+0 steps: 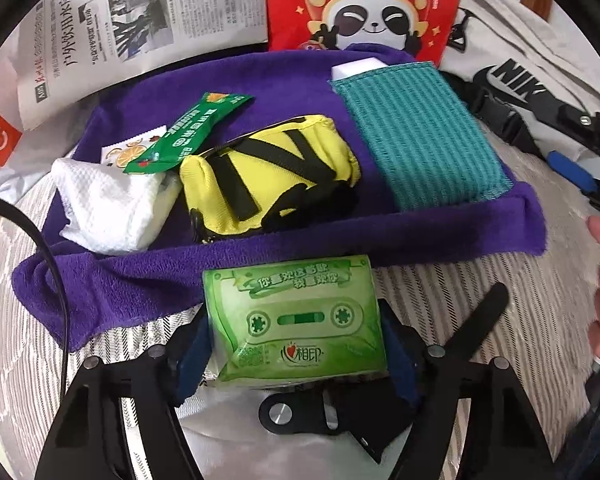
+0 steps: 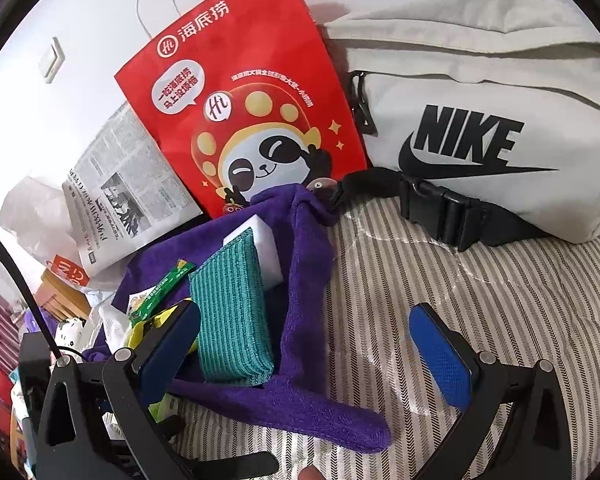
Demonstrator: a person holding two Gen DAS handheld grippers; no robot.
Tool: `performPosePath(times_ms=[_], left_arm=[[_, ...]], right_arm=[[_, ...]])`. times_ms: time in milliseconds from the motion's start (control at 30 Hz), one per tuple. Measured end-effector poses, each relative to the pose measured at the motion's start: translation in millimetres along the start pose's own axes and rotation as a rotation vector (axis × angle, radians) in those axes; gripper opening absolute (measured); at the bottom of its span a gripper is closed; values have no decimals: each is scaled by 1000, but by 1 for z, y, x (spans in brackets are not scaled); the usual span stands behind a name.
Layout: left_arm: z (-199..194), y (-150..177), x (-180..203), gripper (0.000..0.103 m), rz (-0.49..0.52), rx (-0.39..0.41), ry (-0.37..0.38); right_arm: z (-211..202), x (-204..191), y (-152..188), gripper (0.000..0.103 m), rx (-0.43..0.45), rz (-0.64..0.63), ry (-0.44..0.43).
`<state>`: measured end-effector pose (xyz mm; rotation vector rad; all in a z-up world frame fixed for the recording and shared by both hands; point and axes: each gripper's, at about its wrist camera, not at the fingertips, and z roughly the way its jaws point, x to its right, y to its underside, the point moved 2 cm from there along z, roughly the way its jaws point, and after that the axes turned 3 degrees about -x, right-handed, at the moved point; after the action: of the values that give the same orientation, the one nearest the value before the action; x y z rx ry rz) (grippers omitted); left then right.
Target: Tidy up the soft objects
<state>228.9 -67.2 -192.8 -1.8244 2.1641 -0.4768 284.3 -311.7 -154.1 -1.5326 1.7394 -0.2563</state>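
Observation:
My left gripper (image 1: 296,344) is shut on a green tissue pack (image 1: 296,320) and holds it at the near edge of a purple towel (image 1: 260,84). On the towel lie a white folded cloth (image 1: 108,208), a green sachet (image 1: 184,136), a yellow-and-black pouch (image 1: 268,172) and a teal striped sponge (image 1: 416,136). My right gripper (image 2: 308,352) is open and empty, low over the towel's right edge (image 2: 304,264), with the teal sponge (image 2: 230,320) beside its left finger.
A red panda paper bag (image 2: 236,120) and a newspaper (image 2: 120,184) stand behind the towel. A beige Nike waist bag (image 2: 480,120) lies at the right on the striped bedding (image 2: 500,288). Clutter sits at the far left.

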Motion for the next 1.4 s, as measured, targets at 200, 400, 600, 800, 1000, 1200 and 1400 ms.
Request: performPosePath(times_ms=[200,400,600,800,1000,1200,1400], left_arm=[[-33,0,-17,72,-36,53,77],[-71,10,-53,72,-47,112,35],[-79,38,-92,72,-73,112,-3],[-71,65,-127,73,-137,89,-20],[-61,84,-147,73,-185,88,4],[-53,90,-147,73,-189,92,40],[-49,92,-152,73,-220,106,73]], right_arm=[[3,-6,4,103,-8,-28,8],[7,-26,11,103,9,-118,47],[8,-55,20,102,14,-208,1],[-24,-101,53,102,-27,-342,-60],[-35,-126,107,102,-113,-514,40],[-18,-128,131,100,-172,-577,81],[16,-144,136,96,-235,-691,110]])
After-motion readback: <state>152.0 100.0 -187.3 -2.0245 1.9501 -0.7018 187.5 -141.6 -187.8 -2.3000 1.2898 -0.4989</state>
